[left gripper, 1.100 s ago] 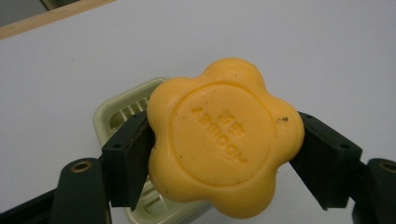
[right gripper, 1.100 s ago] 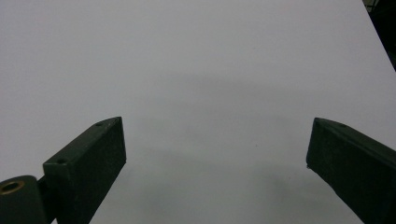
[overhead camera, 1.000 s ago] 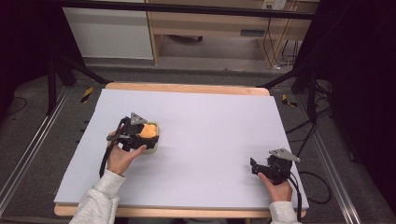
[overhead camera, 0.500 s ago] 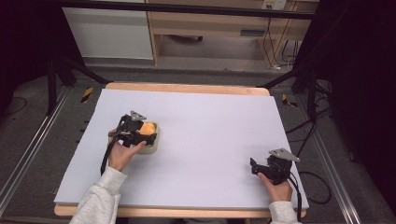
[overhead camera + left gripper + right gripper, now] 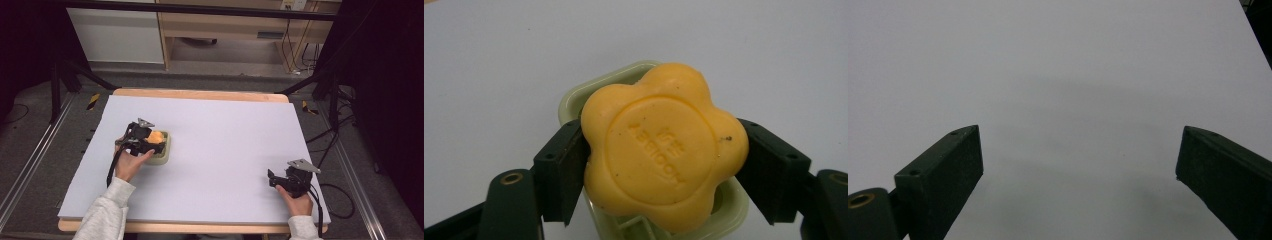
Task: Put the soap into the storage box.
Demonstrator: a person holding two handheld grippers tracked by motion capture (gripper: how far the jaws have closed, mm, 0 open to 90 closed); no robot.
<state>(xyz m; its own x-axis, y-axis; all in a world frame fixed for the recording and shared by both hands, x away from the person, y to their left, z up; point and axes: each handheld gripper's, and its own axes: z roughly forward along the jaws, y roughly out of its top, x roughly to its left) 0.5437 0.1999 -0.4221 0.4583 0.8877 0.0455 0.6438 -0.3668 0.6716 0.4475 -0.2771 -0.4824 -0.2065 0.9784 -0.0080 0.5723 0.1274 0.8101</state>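
The bench [image 5: 225, 150] lies bare across its middle, far half and right side, so a hand could cross anywhere there. On the left half stand the only obstacles: a green dish [image 5: 163, 150] with a yellow soap [image 5: 664, 150] over it, gripped between the left gripper's [image 5: 150, 142] fingers [image 5: 559, 170]. The right gripper [image 5: 272, 178] sits near the front right corner, its fingers [image 5: 943, 175] spread over bare bench.

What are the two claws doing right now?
Left claw: closed on the yellow flower-shaped soap, above the green soap dish.
Right claw: open, holding nothing.
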